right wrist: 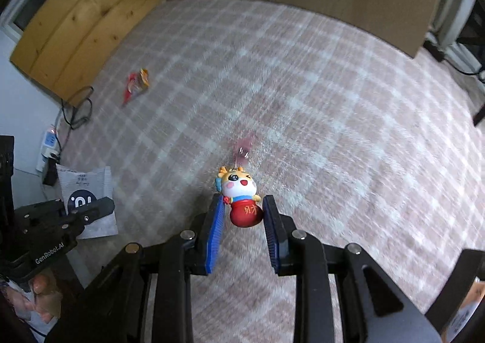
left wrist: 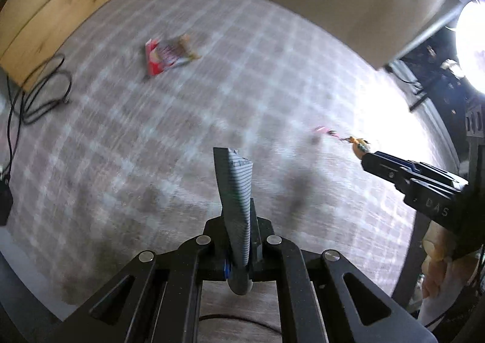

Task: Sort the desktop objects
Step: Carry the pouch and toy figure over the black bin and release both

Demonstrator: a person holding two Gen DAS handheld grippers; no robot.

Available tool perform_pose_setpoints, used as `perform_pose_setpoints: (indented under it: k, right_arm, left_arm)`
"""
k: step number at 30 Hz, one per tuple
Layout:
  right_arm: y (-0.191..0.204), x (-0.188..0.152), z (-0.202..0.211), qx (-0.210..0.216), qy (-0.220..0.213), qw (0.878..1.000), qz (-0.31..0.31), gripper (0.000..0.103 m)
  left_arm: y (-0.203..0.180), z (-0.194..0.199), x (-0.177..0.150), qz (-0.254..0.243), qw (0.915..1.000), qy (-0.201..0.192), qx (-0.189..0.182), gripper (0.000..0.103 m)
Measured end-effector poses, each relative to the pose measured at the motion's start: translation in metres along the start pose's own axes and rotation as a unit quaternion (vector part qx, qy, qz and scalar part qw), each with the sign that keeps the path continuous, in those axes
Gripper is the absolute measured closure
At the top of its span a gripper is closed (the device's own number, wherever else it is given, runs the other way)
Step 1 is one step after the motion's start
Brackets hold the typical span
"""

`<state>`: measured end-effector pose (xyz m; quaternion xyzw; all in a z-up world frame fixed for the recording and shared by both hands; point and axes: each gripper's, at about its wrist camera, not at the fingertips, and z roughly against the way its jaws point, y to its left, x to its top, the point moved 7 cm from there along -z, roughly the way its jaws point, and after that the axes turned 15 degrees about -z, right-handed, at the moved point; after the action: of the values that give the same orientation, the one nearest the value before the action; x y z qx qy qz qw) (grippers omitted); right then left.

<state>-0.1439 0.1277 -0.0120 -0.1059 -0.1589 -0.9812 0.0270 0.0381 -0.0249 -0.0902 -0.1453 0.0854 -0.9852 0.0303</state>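
2 items carried: left gripper clamps sachet, right gripper pinches dragon keychain; next, needs drop spots.

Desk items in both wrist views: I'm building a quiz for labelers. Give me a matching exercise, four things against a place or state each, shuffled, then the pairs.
Things:
1. cartoon figurine
2. flat packet
3. red snack wrapper
4. black cable

Places or states:
A. lying loose on the checked cloth, far from both grippers
B. clamped edge-on in the left gripper
C. looped near the wooden board
D. held between the blue pads of the right gripper

Pairs: 1-D, 2-B, 3-A, 4-C
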Motion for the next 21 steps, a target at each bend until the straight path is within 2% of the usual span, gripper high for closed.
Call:
perform_pose_setpoints:
  k: [4,5,6,8,10,11,12,13,15,16,18,21]
  right_arm:
    - [-0.019,0.001,0.03,0.003,-0.026,0.999,-0.028,0.078]
    - [-0.044,-0.002,0.041,0.006,-0.032,0.999,-0.036,0.078]
    - [-0.048,-0.016,0.042,0.006,-0.037,0.998,-0.043,0.078]
    - [-0.064,-0.023,0.061,0.006,-0.056,0.996,-0.065,0.078]
    - [-0.075,-0.025,0.072,0.008,-0.072,0.994,-0.085,0.078]
    - [-0.077,-0.025,0.077,0.005,-0.082,0.992,-0.097,0.078]
    - [-0.07,-0.034,0.076,0.0,-0.093,0.99,-0.107,0.078]
    - [-0.084,-0.037,0.087,-0.003,-0.1,0.988,-0.115,0.078]
    - [-0.107,-0.046,0.106,-0.013,-0.118,0.983,-0.14,0.078]
    - [-0.124,-0.054,0.12,-0.021,-0.129,0.979,-0.155,0.078]
    - [-0.144,-0.065,0.128,-0.034,-0.143,0.973,-0.178,0.078]
    - [-0.188,-0.095,0.155,-0.059,-0.163,0.961,-0.218,0.078]
  left_arm:
    - [-0.032,0.009,0.009,-0.034,0.9993,-0.01,-0.009,0.097]
    - [-0.049,0.009,0.014,-0.044,0.9989,-0.011,-0.012,0.097]
    - [-0.068,0.009,0.019,-0.06,0.9979,-0.013,-0.019,0.097]
    - [-0.088,0.02,0.031,-0.087,0.9956,-0.015,-0.03,0.097]
    - [-0.107,0.023,0.067,-0.122,0.9913,-0.019,-0.045,0.097]
    - [-0.132,0.021,0.064,-0.136,0.9891,-0.02,-0.052,0.097]
    - [-0.141,0.009,0.06,-0.156,0.9855,-0.02,-0.062,0.097]
    - [-0.154,0.02,0.07,-0.173,0.9823,-0.02,-0.069,0.097]
    - [-0.189,0.02,0.065,-0.208,0.9743,-0.017,-0.085,0.097]
    - [-0.213,-0.003,0.088,-0.224,0.9699,-0.013,-0.093,0.097]
    - [-0.259,-0.018,0.09,-0.258,0.9597,-0.007,-0.111,0.097]
    - [-0.305,-0.004,0.066,-0.302,0.9437,0.004,-0.135,0.097]
